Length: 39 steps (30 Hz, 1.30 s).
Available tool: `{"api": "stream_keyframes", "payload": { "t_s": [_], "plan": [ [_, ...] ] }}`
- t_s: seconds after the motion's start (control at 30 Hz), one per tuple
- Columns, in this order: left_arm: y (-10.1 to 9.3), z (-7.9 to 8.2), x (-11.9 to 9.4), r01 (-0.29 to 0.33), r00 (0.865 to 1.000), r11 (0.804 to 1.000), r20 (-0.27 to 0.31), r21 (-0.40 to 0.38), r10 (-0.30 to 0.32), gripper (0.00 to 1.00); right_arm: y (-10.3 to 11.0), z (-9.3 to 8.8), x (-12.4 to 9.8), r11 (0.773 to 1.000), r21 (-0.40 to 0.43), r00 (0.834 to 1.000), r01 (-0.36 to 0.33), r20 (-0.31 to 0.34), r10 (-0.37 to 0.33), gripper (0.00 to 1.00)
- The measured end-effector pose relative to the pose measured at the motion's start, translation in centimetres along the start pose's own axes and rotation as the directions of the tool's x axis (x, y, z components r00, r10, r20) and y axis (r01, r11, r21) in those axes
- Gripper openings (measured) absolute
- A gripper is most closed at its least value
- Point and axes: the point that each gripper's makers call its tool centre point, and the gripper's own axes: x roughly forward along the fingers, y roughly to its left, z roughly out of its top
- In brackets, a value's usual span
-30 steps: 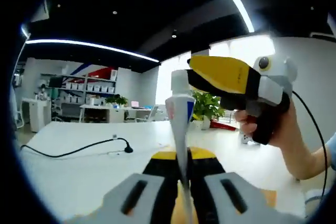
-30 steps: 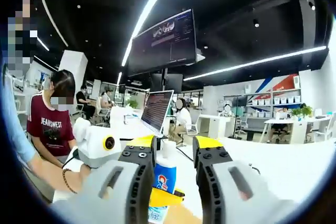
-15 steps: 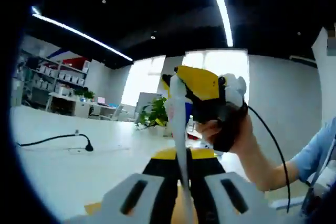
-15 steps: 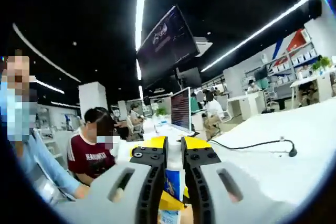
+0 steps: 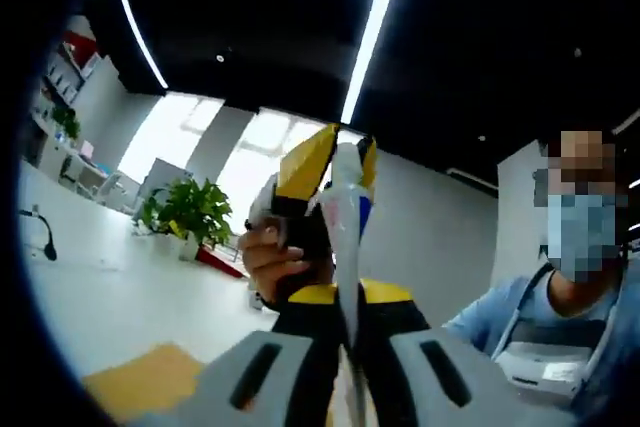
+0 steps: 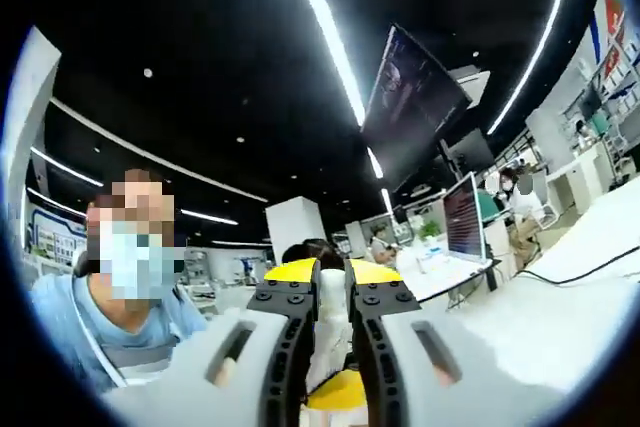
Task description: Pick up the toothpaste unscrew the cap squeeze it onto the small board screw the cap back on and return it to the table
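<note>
The toothpaste tube [image 5: 346,237] stands upright, seen edge-on, with my left gripper [image 5: 345,299] shut on its lower part. At the tube's top, my right gripper [image 5: 340,163] comes in with a yellow tip on either side of the cap, and a hand [image 5: 266,249] holds it. In the right gripper view, the right gripper [image 6: 330,273] is shut on the white cap [image 6: 330,319], with a yellow tip of the left gripper [image 6: 336,393] just below. The small orange board [image 5: 150,380] lies on the white table [image 5: 90,297] at lower left.
A potted plant [image 5: 186,211] stands at the table's far side. A person in a blue shirt [image 5: 540,319] sits close on the right. A laptop [image 6: 465,229], a hanging monitor [image 6: 412,107] and a black cable [image 6: 585,267] are also in sight.
My right gripper's jaws have narrowed from open to shut on the cap at the tube's top. Both views have tilted up toward the ceiling and swung to the person.
</note>
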Motion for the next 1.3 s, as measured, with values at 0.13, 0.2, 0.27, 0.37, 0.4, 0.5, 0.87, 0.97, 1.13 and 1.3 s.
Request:
{"api": "stream_keyframes", "payload": {
  "t_s": [0.13,0.2,0.27,0.37,0.4,0.5,0.87,0.97,1.13,1.3],
  "plan": [
    [0.3,-0.9,1.0,-0.048,0.999,0.997,-0.017,0.067,0.049,0.04,0.3,0.8,-0.2,1.0,0.01,0.999,-0.026,0.038,0.025,0.11],
    [0.7,-1.5,0.9,-0.059,0.996,0.994,-0.057,0.087,0.064,0.04,0.0,0.8,-0.5,0.999,-0.042,1.0,0.016,0.009,-0.016,0.11],
    [1.0,-1.7,1.0,-0.079,0.994,0.991,-0.065,0.104,0.086,0.04,0.3,1.3,-0.7,0.998,-0.061,0.999,0.028,0.02,-0.027,0.11],
    [1.7,-2.2,1.0,-0.103,0.989,0.987,-0.092,0.12,0.114,0.04,-0.4,2.2,-1.2,0.982,-0.152,0.994,0.11,0.027,-0.108,0.11],
    [2.0,-2.4,1.0,-0.115,0.986,0.984,-0.102,0.135,0.129,0.04,-0.6,2.3,-1.3,0.971,-0.191,0.99,0.143,0.023,-0.141,0.11],
    [2.4,-2.7,1.1,-0.133,0.981,0.977,-0.119,0.167,0.154,0.04,-1.3,3.1,-2.0,0.914,-0.325,0.968,0.243,0.017,-0.251,0.11],
    [3.7,-1.3,0.3,-0.215,0.969,0.949,-0.069,0.229,0.236,0.04,-3.0,2.1,-9.5,0.596,-0.636,0.82,0.489,0.102,-0.564,0.11],
    [4.4,-0.6,-0.2,-0.253,0.963,0.94,-0.033,0.228,0.267,0.04,-6.1,-0.7,-15.0,0.525,-0.631,0.707,0.571,0.053,-0.706,0.11],
    [5.0,0.1,-0.8,-0.285,0.956,0.934,-0.003,0.215,0.293,0.04,-9.2,-1.9,-21.2,0.457,-0.582,0.588,0.672,0.046,-0.807,0.11],
    [5.2,-0.2,-0.6,-0.298,0.95,0.924,-0.022,0.241,0.312,0.05,-11.2,-2.7,-23.6,0.425,-0.582,0.545,0.693,0.036,-0.838,0.11]
  ]
}}
